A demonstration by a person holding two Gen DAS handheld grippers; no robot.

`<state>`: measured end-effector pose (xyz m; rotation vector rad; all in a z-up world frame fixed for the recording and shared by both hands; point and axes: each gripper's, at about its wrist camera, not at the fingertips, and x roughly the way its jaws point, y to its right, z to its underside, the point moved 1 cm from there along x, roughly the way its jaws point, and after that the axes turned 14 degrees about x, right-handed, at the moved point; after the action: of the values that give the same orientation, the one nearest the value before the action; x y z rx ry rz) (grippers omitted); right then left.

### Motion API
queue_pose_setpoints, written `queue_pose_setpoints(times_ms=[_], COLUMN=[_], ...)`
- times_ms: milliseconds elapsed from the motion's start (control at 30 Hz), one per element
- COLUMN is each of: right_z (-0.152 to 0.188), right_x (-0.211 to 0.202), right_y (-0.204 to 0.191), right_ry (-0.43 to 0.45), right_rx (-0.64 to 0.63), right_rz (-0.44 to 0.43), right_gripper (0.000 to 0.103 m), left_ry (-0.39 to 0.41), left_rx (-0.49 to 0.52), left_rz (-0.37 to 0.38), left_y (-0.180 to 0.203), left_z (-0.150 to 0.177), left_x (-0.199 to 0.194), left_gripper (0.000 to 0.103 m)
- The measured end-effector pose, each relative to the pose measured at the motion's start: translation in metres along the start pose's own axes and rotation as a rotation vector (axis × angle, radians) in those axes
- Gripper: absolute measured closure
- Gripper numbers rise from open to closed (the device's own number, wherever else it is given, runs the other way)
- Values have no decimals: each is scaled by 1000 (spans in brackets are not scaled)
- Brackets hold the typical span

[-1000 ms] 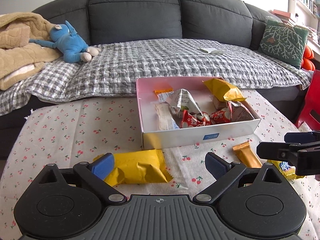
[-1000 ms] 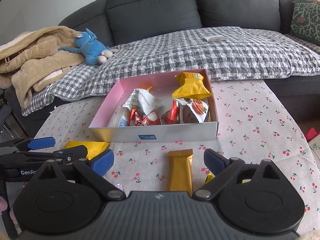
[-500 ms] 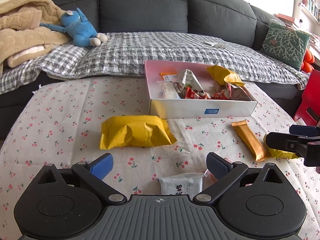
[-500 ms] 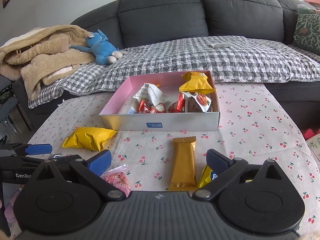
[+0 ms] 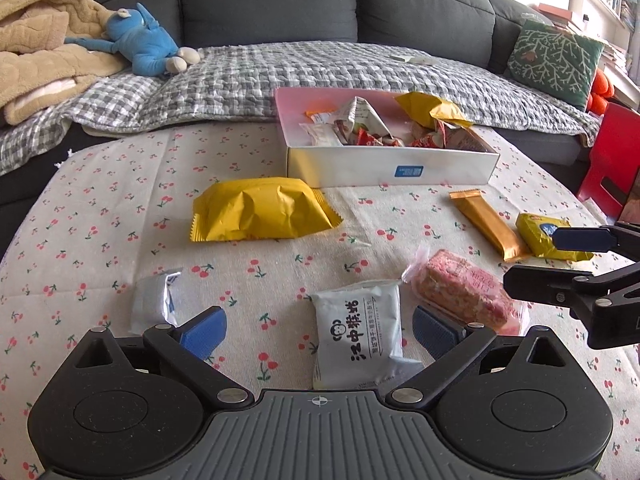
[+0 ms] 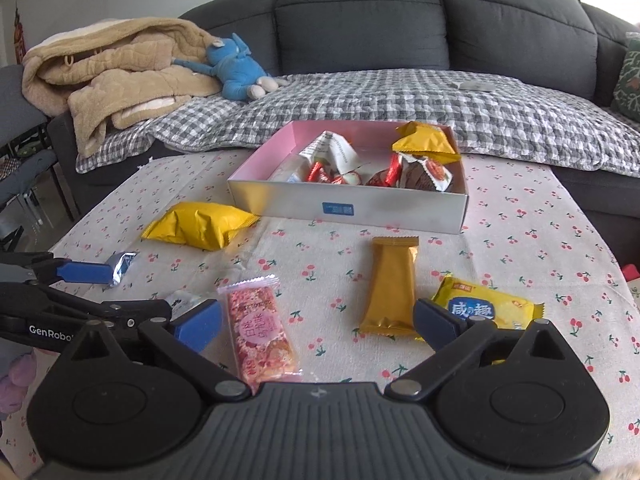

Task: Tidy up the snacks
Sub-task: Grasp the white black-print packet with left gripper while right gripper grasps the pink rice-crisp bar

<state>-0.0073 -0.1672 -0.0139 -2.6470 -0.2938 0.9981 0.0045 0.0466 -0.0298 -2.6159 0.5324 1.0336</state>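
We read large black Chinese characters and a small monkey face on the white packet (image 5: pixel 360 336), which lies on the table (image 5: pixel 100 208) between the spread fingers of our left hand-held gripper (image 5: pixel 318 330); that gripper holds nothing. Our right hand-held gripper (image 6: pixel 318 322) is just as wide open and empty, with the pink bar (image 6: pixel 260 332), printed in Chinese we cannot make out, and the gold bar (image 6: pixel 390 288) lying between its fingers. The yellow biscuit pack (image 6: pixel 488 310) beside them shows white Chinese characters on a blue patch. "GenRobo" is legible on the left gripper's arm in the right view. The pink-lined box (image 6: pixel 348 208), with a small blue label on its front wall, holds several snacks. A large yellow bag (image 5: pixel 260 214) and a small silver packet (image 5: pixel 154 306) lie loose on the cherry-print cloth. Behind stands a grey sofa (image 6: pixel 360 20) with a blue plush toy (image 6: pixel 236 66).
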Motion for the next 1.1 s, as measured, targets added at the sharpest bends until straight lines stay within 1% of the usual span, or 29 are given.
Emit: queue_pose_setpoints(times_ms=[167, 267, 367, 433, 500, 567, 733, 833, 900, 967, 1100], right_z=[10, 16, 19, 19, 19, 20, 21, 22, 23, 22, 22], right_x=[4, 7, 8, 10, 11, 12, 17, 22, 23, 23, 25], right_y=[-9, -14, -14, -14, -14, -15, -15, -15, -15, -16, -17], right_ry=[-30, -42, -54, -62, -64, -67, -89, -107, -103, -101, -99], right_rx=[-43, -77, -83, -83, -88, -86, -87, -84, -86, -93, -104], right_rz=[-47, -57, -58, -62, -66, -69, -68, -65, -62, -60, -59], right_gripper=[10, 15, 19, 24, 27, 27, 35, 38, 39, 39, 41], left_ry=[-11, -29, -52, -70, -70, -70, -68, -67, -67, -66, -63], left_rx=[16, 21, -11, -35, -38, -35, -45, -48, -51, -54, -50], left_rz=[41, 39, 64, 82, 78, 76, 69, 65, 62, 59, 51], left_y=[7, 9, 6, 5, 5, 5, 4, 3, 2, 1, 1], left_z=[4, 6, 9, 10, 11, 11, 10, 9, 9, 9, 9], left_x=[3, 8, 12, 14, 15, 15, 14, 14, 14, 13, 13], left_gripper=[5, 7, 9, 11, 13, 15, 20, 25, 31, 34, 45])
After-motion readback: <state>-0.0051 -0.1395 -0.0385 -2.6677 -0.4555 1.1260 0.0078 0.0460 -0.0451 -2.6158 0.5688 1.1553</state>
